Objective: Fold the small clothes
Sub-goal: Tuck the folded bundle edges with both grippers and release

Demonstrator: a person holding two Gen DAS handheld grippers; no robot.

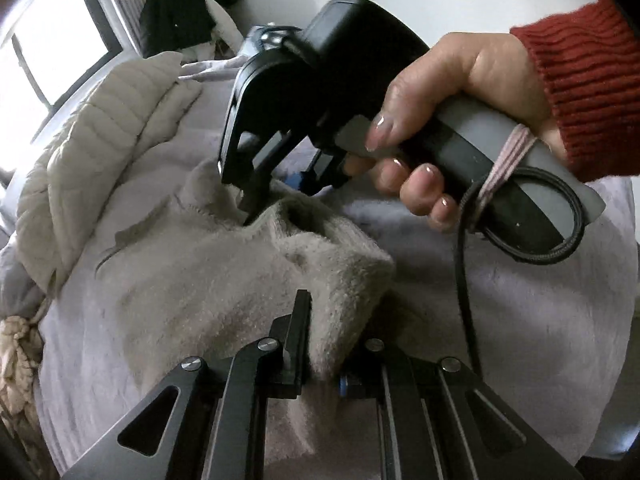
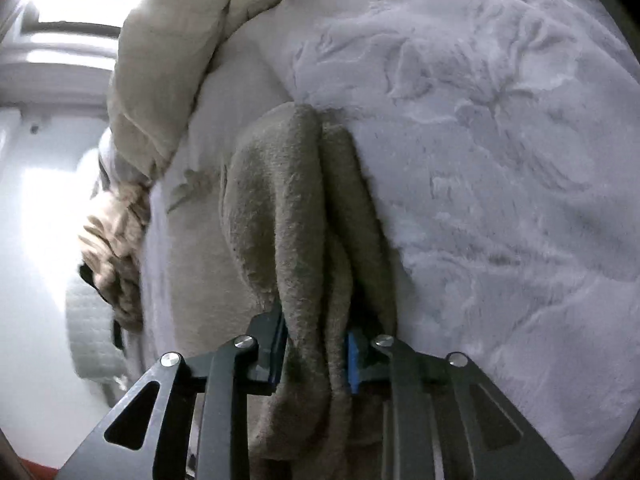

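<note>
Left gripper [image 1: 320,344] clamping beige fleece garment [image 1: 208,272], right gripper [image 1: 256,204] pinching it too

Fleece garment [image 1: 224,280]: plain taupe-grey. Blanket [image 2: 500,140]: pale lilac-grey plush. Quilted jacket [image 1: 100,128]: cream. Sleeve [image 1: 588,92]: ribbed rust-red. Gripper pads [image 2: 352,364]: blue; handle [image 1: 472,148]: grey and black

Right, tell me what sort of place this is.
Probably a bedroom: a fluffy pale lilac blanket spread like bedding, a cream quilted puffer jacket lying on it, and a bright window beyond.
</note>
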